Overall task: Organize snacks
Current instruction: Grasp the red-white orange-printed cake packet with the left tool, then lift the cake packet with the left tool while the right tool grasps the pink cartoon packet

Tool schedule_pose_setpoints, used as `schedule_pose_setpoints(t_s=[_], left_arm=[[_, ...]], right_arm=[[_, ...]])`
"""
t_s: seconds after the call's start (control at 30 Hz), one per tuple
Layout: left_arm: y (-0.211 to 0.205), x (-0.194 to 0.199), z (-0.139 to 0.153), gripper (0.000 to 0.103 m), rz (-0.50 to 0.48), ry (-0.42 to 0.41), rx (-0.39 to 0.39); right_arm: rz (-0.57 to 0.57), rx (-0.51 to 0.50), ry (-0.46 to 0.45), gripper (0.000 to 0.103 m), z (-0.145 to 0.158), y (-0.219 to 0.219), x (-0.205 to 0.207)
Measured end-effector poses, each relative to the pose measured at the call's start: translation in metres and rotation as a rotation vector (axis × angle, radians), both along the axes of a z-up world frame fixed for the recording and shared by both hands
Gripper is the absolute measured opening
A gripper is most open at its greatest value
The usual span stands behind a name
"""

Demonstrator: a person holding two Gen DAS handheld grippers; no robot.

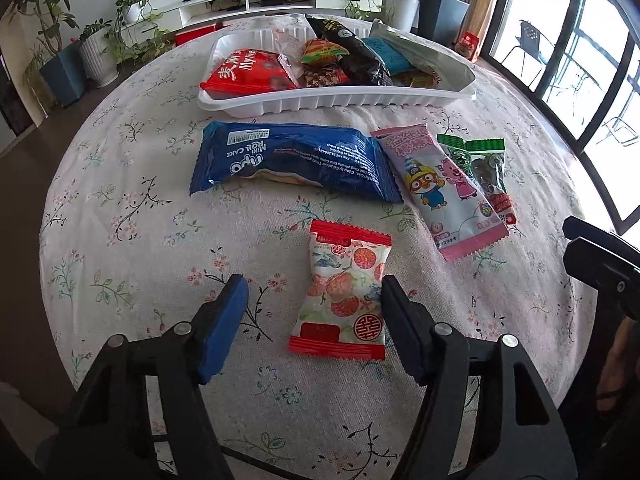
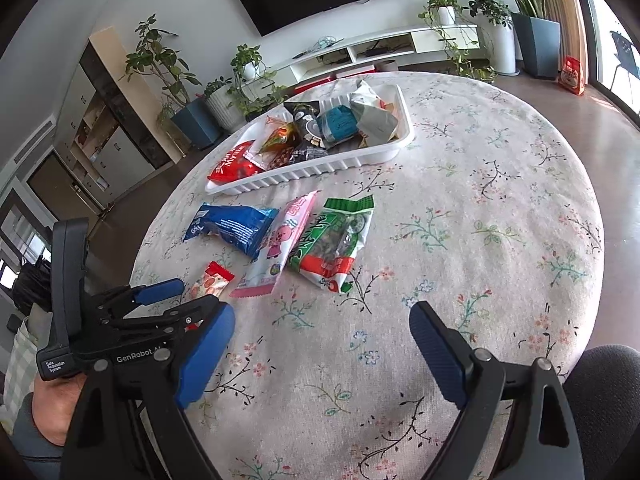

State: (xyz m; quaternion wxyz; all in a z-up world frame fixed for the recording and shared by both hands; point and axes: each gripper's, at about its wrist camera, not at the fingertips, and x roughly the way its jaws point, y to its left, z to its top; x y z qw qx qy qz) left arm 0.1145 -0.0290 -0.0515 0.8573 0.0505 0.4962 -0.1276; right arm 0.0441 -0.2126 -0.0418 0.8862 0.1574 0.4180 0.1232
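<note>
**snackwatcher:** So, how far along does this look to you? I count a white tray (image 1: 336,98) at the far side of the table (image 1: 120,200) that's already got a pile of snacks in it, red pack, a black one, a teal one, a silvery bag.

**umi_fan:** Roughly past halfway, I'd guess. Four packets are left out on the floral cloth: a blue roll cake pack (image 1: 294,164), a pink cartoon packet (image 1: 440,192) just beside it, a green seaweed packet (image 1: 482,172) partly tucked under the pink one, and a small red-and-white candy packet (image 1: 344,294) nearest the camera.

**snackwatcher:** And the grippers?

**umi_fan:** Left gripper (image 1: 314,304) has its jaws spread wide, holding nothing. The candy packet lies flat on the cloth right between its fingers, closer to the right-side finger, maybe brushing it, hard to say. Looks lined up for a grab, that's my read anyway.

**snackwatcher:** Right one?

**umi_fan:** Right gripper (image 2: 322,334) is spread wide too, empty, hovering over bare cloth. The green packet (image 2: 334,240) is ahead of it, well apart. From that view the left gripper (image 2: 188,296) sits off to its left, right by the candy packet (image 2: 212,280).
</note>
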Motion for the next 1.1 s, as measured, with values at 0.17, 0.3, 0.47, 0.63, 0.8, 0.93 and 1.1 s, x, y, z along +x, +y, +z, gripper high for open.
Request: schedule_pose_setpoints(t_s=[0.17,0.3,0.47,0.63,0.8,0.93,1.1], left_arm=[[-0.001,0.004,0.0,0.066,-0.004,0.002,0.004],[-0.004,0.005,0.001,0.049,-0.035,-0.009,0.001],[-0.002,0.007,0.002,0.032,-0.05,-0.008,-0.004],[0.004,0.006,0.003,0.032,-0.055,-0.008,-0.049],[0.016,-0.002,0.008,0.032,-0.04,-0.014,-0.138],[0.029,-0.003,0.007,0.032,-0.012,-0.018,-0.178],[0.04,-0.007,0.006,0.032,0.001,-0.022,-0.203]], right_arm=[[0.003,0.0,0.0,0.091,0.0,0.0,-0.002],[0.007,-0.002,-0.002,0.091,0.0,0.001,-0.002],[0.008,-0.003,-0.003,0.091,0.0,0.001,-0.003],[0.02,-0.014,-0.008,0.089,0.004,0.003,-0.001],[0.042,-0.009,-0.015,0.086,0.013,0.009,0.008],[0.069,-0.019,-0.02,0.082,0.02,0.019,0.027],[0.117,-0.05,-0.01,0.076,0.023,0.043,0.054]])
